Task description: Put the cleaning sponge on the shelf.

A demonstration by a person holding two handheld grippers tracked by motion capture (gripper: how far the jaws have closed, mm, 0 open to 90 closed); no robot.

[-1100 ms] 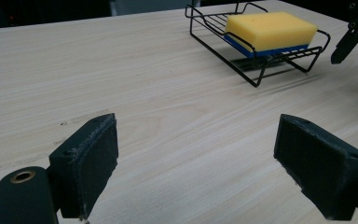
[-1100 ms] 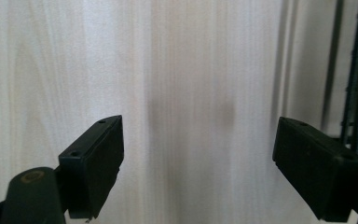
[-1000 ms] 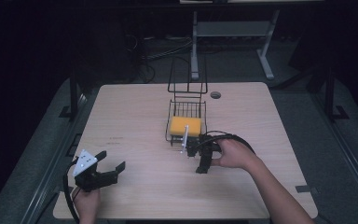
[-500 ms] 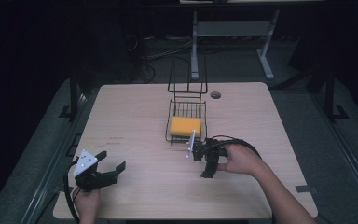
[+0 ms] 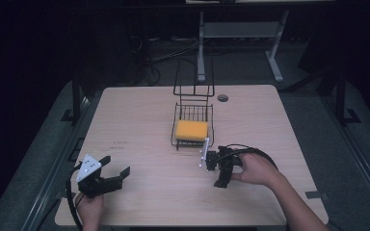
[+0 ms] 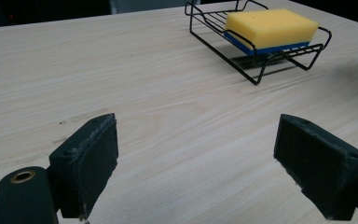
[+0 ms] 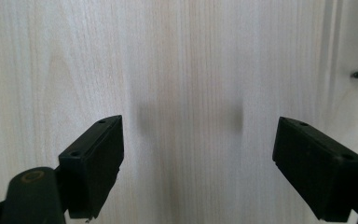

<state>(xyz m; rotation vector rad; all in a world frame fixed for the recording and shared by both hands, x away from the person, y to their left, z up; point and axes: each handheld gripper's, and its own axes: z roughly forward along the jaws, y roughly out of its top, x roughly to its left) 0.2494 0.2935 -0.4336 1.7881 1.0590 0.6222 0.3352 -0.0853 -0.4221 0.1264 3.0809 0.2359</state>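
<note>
From the high view, the yellow sponge (image 5: 191,130) lies flat in the low tray of a black wire rack (image 5: 192,118) that stands a little behind the middle of the counter (image 5: 139,110); the rack's tall wire back rises toward the far edge. The tray's raised rim fences the sponge in, so it can sit there without sliding off. The right claw (image 5: 220,169) is on the counter just in front of the rack's near right corner, apart from the wires, its jaws pointing down at the wood. The left claw (image 5: 113,177) rests near the near left corner of the counter, well apart from the rack, its jaws spread and aimed toward the middle.

In the left gripper view, the left claw (image 6: 196,163) is released: both jaws stand wide with nothing but bare wood between them. Beyond them the sponge (image 6: 271,27) shows a blue underside against the wires of the rack (image 6: 261,65), its yellow face up and lying level.

In the right gripper view, the right claw (image 7: 198,158) is likewise released and empty, jaws wide over the grain of the counter (image 7: 186,60). My reading is that the sponge is already settled in the rack and neither claw has work on it at present.
</note>
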